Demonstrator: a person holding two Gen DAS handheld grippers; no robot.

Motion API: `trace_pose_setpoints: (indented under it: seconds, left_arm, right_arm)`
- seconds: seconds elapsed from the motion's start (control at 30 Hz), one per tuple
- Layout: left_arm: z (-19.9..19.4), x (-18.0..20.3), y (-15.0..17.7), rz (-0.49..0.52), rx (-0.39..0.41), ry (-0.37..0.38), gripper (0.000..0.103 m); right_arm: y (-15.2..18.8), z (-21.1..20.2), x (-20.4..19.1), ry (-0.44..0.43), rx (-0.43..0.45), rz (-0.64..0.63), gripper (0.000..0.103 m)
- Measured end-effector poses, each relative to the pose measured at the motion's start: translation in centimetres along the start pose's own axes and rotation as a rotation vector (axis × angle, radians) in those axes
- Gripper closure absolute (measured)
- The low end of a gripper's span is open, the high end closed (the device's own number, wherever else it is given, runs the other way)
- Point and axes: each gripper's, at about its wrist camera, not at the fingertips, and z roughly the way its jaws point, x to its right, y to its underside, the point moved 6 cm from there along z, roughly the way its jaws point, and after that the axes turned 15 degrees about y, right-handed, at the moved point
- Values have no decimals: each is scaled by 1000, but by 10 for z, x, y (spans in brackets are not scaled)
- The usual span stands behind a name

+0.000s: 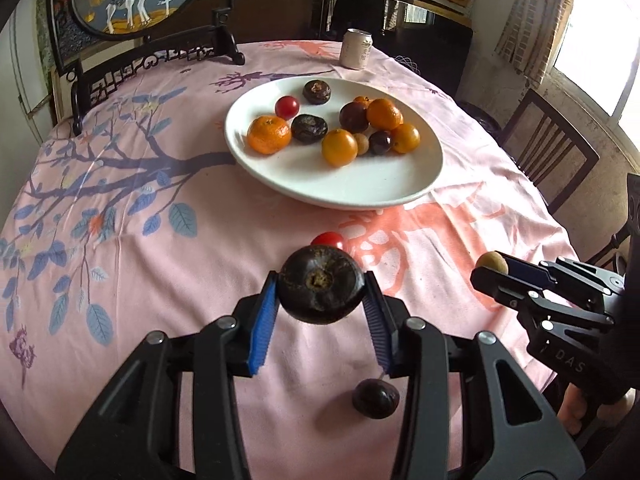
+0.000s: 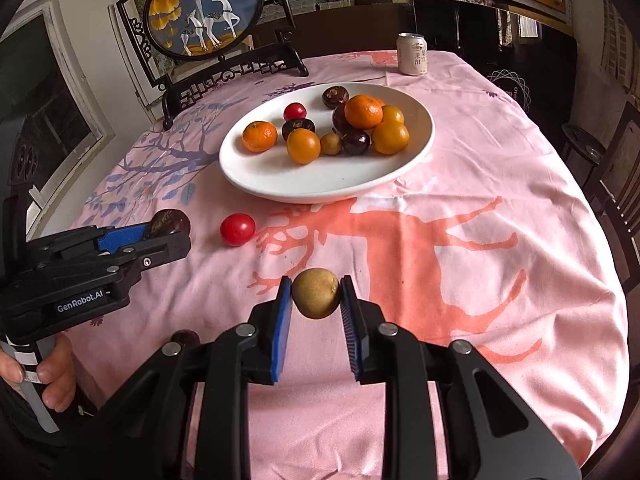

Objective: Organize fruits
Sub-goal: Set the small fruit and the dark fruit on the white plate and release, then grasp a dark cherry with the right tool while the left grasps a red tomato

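Here, two handheld grippers each lifted a fruit above the pink tablecloth [image 2: 500, 184].

The left gripper [image 1: 320, 290] pinched a dark water chestnut [image 1: 320, 288]; the right gripper [image 2: 316, 294] pinched a tan longan [image 2: 316, 293]. A cherry tomato [image 2: 237, 229] lay near the white plate's [image 2: 304, 184] near rim, a dark purple fruit [image 1: 375, 398] by the table's near edge.

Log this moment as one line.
left tongs: shut on dark round fruit | right tongs: shut on small tan fruit | both above cloth

The left tool [image 2: 168, 236] carries a white label reading "GenRobot.AI" on its body. The right tool [image 1: 494, 270] shows the letters "DAS". The can [image 2: 412, 54] bears printed characters too small to read.
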Motion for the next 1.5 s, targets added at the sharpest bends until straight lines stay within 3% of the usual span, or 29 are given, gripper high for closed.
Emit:
trace_pose_setpoints:
  seconds: [0.2, 0.4, 0.6, 0.9, 0.93, 0.97, 1.0, 1.07, 1.1, 1.3, 1.5]
  left_arm:
    - [22, -18, -61, -1, -8, -50, 61]
    - [71, -41, -96, -57, -42, -60, 61]
    - [93, -49, -96, -57, -70, -79, 61]
    - [101, -51, -99, -54, -74, -79, 60]
    - [101, -51, -100, -56, -75, -76, 60]
    - [100, -51, -101, -61, -71, -69, 59]
    - [98, -51, -101, -65, -64, -65, 58]
    - [88, -49, -103, -66, -43, -62, 48]
    - [80, -48, -104, -69, -28, -57, 38]
    - [7, -42, -84, -98, 112, -34, 16]
    - [-46, -45, -14, -121, 185, -89, 11]
  right_arm:
    - [-57, 10, -3, 45, 67, -53, 77]
    - [-107, 59, -6, 97, 78, -82, 78]
    - [-108, 95, -1, 95, 22, -59, 78]
    - [-105, 108, 2, 90, -5, -51, 77]
    - [-106, 109, 3, 92, -5, -45, 76]
    - [-107, 109, 4, 96, -1, -41, 68]
    - [-108, 107, 6, 104, 8, -35, 55]
    - [-111, 100, 12, 113, 37, -12, 46]
    - [-113, 95, 13, 109, 44, -4, 46]
    - [-99, 45, 22, 95, 69, 21, 46]
    - [-39, -12, 2, 14, 66, -13, 43]
